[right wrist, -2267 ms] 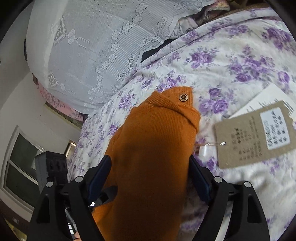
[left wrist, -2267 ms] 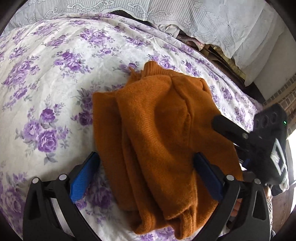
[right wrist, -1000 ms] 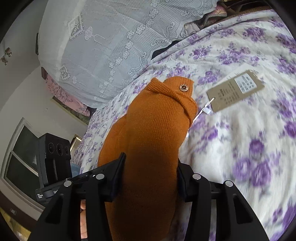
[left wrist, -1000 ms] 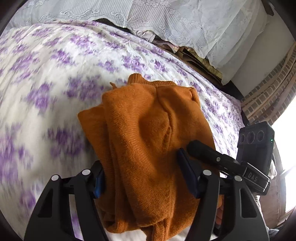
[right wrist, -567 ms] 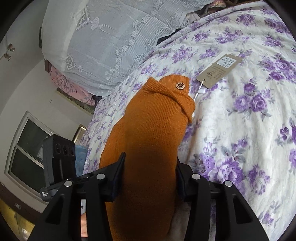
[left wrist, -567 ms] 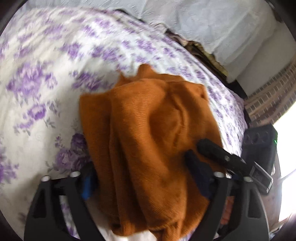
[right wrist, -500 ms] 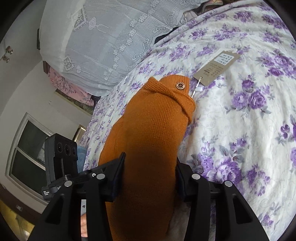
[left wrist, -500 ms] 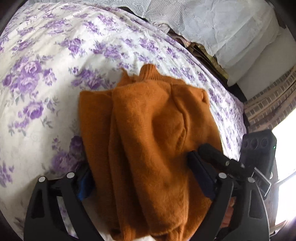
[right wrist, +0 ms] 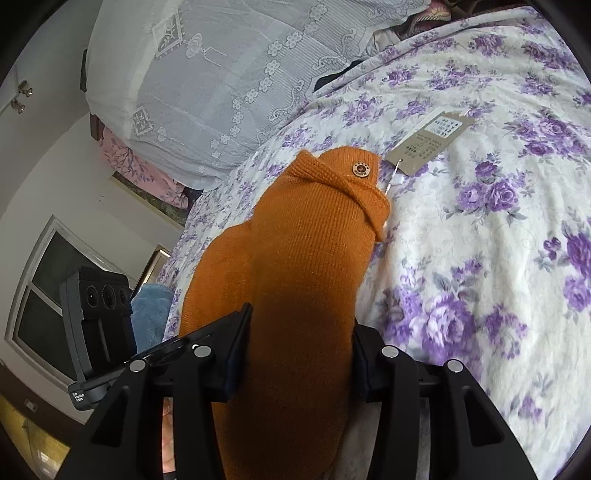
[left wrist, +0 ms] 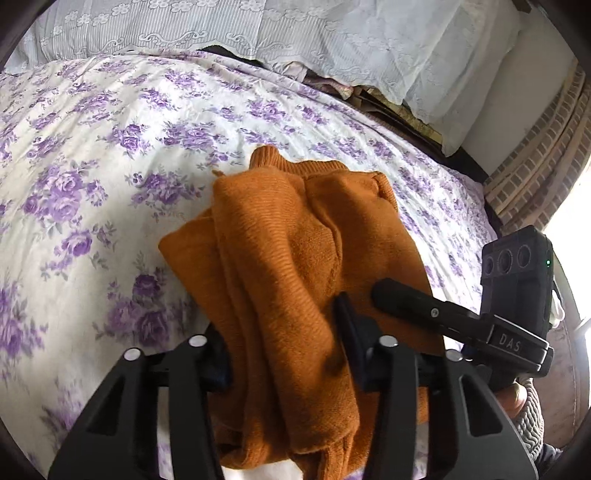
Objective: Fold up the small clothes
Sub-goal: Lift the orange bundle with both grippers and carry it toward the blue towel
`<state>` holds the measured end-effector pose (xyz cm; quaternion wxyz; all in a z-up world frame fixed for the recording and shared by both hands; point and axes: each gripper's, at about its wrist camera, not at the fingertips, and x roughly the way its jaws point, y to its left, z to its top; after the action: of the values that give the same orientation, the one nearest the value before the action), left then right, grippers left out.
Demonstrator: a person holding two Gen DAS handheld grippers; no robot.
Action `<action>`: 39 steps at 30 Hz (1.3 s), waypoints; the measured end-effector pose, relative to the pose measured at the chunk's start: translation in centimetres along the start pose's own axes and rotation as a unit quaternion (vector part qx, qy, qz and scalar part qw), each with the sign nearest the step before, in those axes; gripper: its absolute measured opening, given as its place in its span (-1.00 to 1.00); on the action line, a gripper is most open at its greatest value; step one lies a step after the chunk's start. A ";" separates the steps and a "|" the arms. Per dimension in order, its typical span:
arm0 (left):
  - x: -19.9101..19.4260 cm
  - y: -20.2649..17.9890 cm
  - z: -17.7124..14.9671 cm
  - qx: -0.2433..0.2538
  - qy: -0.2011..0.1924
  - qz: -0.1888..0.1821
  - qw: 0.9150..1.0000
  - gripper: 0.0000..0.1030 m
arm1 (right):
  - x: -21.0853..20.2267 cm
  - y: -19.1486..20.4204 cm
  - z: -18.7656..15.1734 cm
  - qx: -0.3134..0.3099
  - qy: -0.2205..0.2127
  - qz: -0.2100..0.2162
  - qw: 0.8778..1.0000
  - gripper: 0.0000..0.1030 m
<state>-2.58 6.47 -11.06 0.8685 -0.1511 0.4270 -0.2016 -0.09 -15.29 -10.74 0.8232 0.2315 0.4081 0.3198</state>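
A small orange knit sweater (left wrist: 295,258) is folded into a thick bundle over the purple-flowered bedsheet (left wrist: 92,147). My left gripper (left wrist: 284,347) is shut on the near edge of the bundle. My right gripper (right wrist: 299,339) is shut on the same sweater (right wrist: 306,258) from the other side. In the right wrist view the sweater's collar with a brown button (right wrist: 361,168) points away, and a brown paper price tag (right wrist: 432,140) hangs from it onto the sheet. The right gripper also shows in the left wrist view (left wrist: 461,317), close against the sweater.
White lace-covered pillows (left wrist: 258,33) line the far side of the bed. A brick wall (left wrist: 546,147) and a bright window stand at the right in the left wrist view. A blue cloth (right wrist: 151,310) lies at the bed's edge in the right wrist view.
Both grippers closed on the sweater, from wide open 2.3 s ago. The bundle has been carried a short way across the sheet, and the price tag now trails farther from the right gripper.
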 end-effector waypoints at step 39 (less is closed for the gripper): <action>-37.0 8.8 -8.6 -0.081 -0.219 0.242 0.942 -0.21 | 6.8 38.8 -6.6 -0.234 0.090 0.230 0.940 -0.09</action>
<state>-28.02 31.10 5.25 0.9478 -0.1539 0.2652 0.0877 -15.42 17.10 6.92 0.7181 0.0896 0.3296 0.6063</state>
